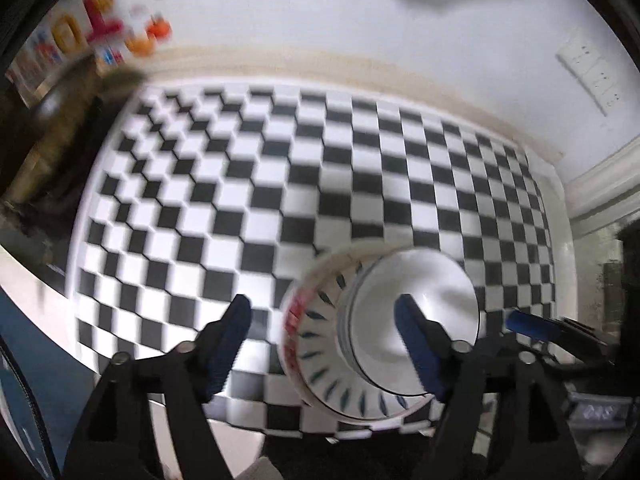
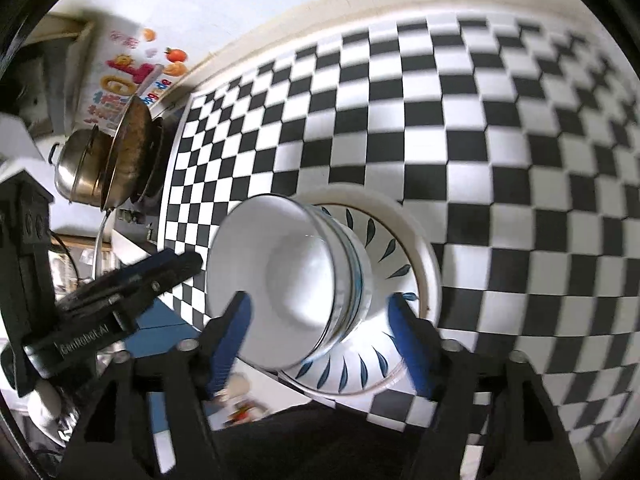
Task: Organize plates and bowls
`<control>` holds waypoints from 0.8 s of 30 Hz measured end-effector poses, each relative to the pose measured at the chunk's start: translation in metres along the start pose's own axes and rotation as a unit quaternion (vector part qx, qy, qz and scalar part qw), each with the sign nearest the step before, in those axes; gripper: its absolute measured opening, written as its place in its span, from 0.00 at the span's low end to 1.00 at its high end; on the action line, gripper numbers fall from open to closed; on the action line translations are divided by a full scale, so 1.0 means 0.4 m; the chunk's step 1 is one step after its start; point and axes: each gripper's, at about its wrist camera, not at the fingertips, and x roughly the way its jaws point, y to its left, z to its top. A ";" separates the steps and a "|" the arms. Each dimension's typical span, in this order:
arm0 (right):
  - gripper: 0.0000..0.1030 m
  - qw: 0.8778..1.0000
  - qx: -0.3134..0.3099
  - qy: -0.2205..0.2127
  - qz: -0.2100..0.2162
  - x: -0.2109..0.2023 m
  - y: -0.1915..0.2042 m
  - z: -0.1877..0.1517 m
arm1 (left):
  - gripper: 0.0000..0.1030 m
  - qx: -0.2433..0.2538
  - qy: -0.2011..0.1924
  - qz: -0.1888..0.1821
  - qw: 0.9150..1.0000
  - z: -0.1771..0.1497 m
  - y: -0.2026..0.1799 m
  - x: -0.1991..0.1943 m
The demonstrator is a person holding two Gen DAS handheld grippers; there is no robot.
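Black claw (image 2: 318,336), blue pads (image 2: 230,336), silver screws (image 2: 187,345)

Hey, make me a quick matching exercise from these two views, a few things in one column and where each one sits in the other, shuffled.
Things:
1. white bowl
2. leaf-patterned plate
3. steel pot
4. checkered cloth

Places:
A. covers the table
B. top of the stack
C. off the cloth, by the poster
D. directly under the bowl

Pairs: 1-B, 2-D, 3-C, 4-A

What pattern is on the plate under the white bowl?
The plate is white with blue leaf-shaped dashes ringing it, clearest in the right wrist view.
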 end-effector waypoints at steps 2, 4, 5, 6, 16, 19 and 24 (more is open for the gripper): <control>0.83 1.000 -0.008 -0.019 -0.020 -0.038 0.025 -0.019 | 0.86 0.003 -0.033 0.011 0.999 -0.002 0.000 -0.043; 0.85 0.998 -0.017 -0.046 -0.049 -0.078 0.054 -0.045 | 0.91 0.000 -0.052 0.005 0.999 -0.004 0.006 -0.076; 0.87 0.996 -0.019 -0.058 -0.059 -0.095 0.067 -0.056 | 0.94 -0.001 -0.061 0.002 0.998 -0.009 0.011 -0.094; 0.88 0.995 -0.019 -0.069 -0.067 -0.109 0.079 -0.067 | 0.95 0.001 -0.065 0.002 0.998 -0.012 0.014 -0.107; 0.95 0.974 -0.004 -0.179 -0.136 -0.248 0.184 -0.194 | 0.99 0.034 -0.108 0.010 0.994 -0.097 0.031 -0.227; 0.96 0.970 0.001 -0.196 -0.143 -0.278 0.204 -0.229 | 0.99 0.046 -0.123 0.014 0.991 -0.128 0.024 -0.272; 0.96 0.965 0.000 -0.221 -0.144 -0.343 0.246 -0.307 | 0.99 0.064 -0.150 0.021 0.986 -0.184 -0.002 -0.356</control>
